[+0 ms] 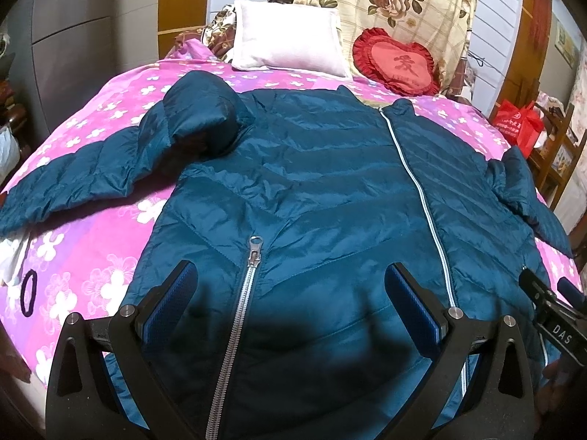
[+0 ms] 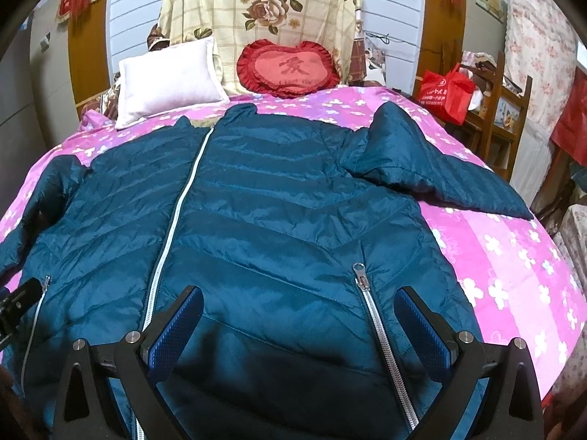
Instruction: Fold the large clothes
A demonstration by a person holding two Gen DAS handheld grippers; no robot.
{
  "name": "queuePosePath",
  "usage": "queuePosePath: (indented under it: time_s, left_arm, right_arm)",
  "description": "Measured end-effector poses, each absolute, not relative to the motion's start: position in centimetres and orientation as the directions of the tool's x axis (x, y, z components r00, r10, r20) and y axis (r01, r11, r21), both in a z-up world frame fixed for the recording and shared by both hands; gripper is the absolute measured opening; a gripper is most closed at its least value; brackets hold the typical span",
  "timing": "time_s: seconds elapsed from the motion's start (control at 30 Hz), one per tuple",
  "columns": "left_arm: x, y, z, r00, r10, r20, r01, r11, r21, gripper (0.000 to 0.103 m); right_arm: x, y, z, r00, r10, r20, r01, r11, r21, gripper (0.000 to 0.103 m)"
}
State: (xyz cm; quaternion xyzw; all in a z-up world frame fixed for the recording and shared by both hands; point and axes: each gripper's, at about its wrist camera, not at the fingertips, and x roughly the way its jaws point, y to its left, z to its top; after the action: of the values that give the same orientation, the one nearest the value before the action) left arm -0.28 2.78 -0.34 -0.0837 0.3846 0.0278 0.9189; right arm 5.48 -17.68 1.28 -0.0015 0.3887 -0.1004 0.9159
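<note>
The bed [image 1: 91,227] carries the jacket [image 1: 312,183], spread flat front-up, zipped, sleeves out to the sides. It looks light, puffy and slick, so it will likely slide and spring back; pinch the hem or a sleeve [image 2: 440,168] cuff. Left gripper [image 1: 290,289] and right gripper [image 2: 299,315] hover wide, empty, over the hem.

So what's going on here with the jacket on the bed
A person holds a gripper in each hand over a teal puffer jacket laid front-up on a pink floral bedspread, main zipper closed. The left gripper and the right gripper both hover open above the hem end, near the pocket zippers, gripping nothing. One sleeve is spread out to the side; the other is bunched near the shoulder. No fold has been made yet.
</note>
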Motion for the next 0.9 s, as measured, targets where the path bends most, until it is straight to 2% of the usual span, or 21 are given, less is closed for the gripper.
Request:
queuePosePath:
  time_s: [0.9]
  left_arm:
    - [0.02,2.93,-0.73,0.689,0.02,-0.725,-0.14,0.985,-0.106,0.103]
  right_arm:
    - [5.76,-17.92,0.84,0.672,-0.179,-0.718,0.188,0.98,-0.068,0.103]
